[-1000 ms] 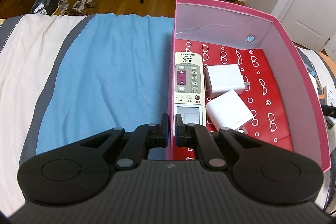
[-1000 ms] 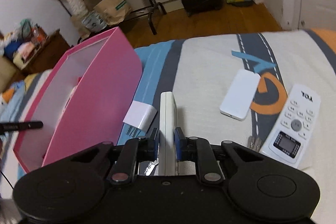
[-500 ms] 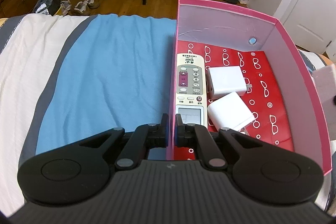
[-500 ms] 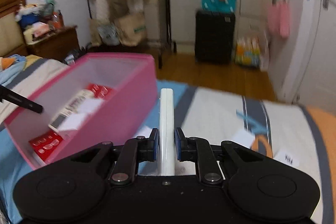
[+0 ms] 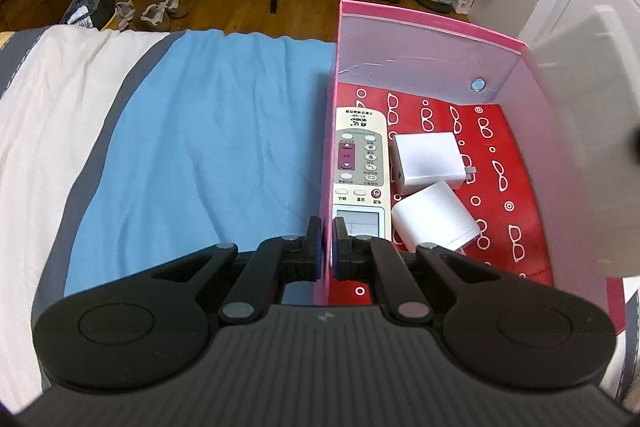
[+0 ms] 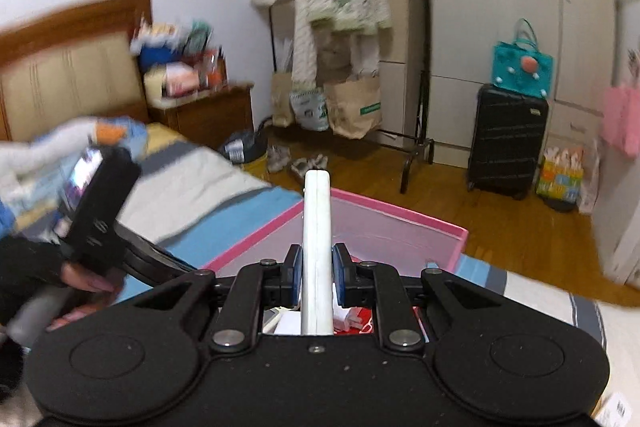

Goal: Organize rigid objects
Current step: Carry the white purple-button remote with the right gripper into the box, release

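A pink box (image 5: pixel 432 23) with a red patterned floor lies on the bed. Inside are a cream remote (image 5: pixel 360 167) and two white chargers (image 5: pixel 426 161) (image 5: pixel 434 217). My left gripper (image 5: pixel 326 239) is shut on the box's left wall near its front corner. My right gripper (image 6: pixel 316 269) is shut on a flat white device (image 6: pixel 317 227), held on edge above the box (image 6: pixel 400 223). That device shows as a blurred pale slab (image 5: pixel 580 131) at the right of the left wrist view.
The bed has a blue blanket (image 5: pixel 208 147) and a white and grey cover (image 5: pixel 52 95). Beyond the bed's end are a wooden floor, a black suitcase (image 6: pixel 506 143), paper bags, a clothes rack (image 6: pixel 340 7) and a wooden nightstand (image 6: pixel 208 111).
My right gripper has risen and swung left with the white device, from beside the box to above it. My left gripper keeps its hold on the box wall.
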`<state>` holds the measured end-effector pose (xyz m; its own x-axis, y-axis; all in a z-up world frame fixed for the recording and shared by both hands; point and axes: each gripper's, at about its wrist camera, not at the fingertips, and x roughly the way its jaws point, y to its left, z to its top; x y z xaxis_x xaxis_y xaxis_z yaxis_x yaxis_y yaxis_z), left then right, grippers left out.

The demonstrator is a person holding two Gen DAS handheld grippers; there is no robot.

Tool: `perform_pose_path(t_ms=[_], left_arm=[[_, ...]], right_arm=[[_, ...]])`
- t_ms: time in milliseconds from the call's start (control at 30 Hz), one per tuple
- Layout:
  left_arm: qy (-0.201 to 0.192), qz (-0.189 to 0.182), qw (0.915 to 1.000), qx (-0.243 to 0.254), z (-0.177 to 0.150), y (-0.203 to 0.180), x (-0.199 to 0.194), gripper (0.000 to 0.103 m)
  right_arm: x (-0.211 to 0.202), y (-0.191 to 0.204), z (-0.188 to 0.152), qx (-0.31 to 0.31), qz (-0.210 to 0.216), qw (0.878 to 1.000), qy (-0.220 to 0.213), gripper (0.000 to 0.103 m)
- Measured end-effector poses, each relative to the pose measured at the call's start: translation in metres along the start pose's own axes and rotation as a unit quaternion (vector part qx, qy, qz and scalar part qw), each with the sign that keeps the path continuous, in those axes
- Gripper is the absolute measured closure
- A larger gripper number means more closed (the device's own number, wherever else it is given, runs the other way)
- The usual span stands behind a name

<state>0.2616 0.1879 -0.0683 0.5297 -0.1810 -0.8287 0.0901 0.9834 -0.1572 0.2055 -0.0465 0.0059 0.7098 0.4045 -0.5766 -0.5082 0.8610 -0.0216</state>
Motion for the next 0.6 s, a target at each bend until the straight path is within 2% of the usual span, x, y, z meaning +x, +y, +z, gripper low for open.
perform_pose_path(t_ms=[100,167,233,267,367,467,600], left_arm=[[0.0,-0.003,1.0,-0.001,-0.001,0.001,-0.001,0.099],[0.0,-0.005,1.0,-0.003,0.0,0.002,-0.001,0.099],[-0.001,-0.007,1.0,-0.003,0.0,0.003,0.0,0.099],[-0.001,-0.008,1.0,-0.002,0.0,0.003,0.0,0.099],[-0.001,-0.01,1.0,0.0,0.0,0.002,0.001,0.099],[0.0,-0.011,0.9999,0.003,0.001,0.003,0.001,0.099],[0.001,-0.014,0.9999,0.003,0.001,0.003,0.002,0.098]], right_arm=[[0.028,0.008,-0.001,-0.011,-0.016,0.999,0.05,0.084],[0.052,0.013,0.002,-0.025,-0.046,0.994,0.093,0.084],[0.07,0.023,0.002,-0.053,-0.096,0.985,0.132,0.084],[0.078,0.026,0.002,-0.063,-0.106,0.981,0.149,0.084],[0.095,0.029,0.001,-0.069,-0.11,0.974,0.186,0.084],[0.106,0.039,0.003,-0.08,-0.108,0.971,0.197,0.084],[0.11,0.042,0.012,-0.041,-0.08,0.974,0.207,0.081]])
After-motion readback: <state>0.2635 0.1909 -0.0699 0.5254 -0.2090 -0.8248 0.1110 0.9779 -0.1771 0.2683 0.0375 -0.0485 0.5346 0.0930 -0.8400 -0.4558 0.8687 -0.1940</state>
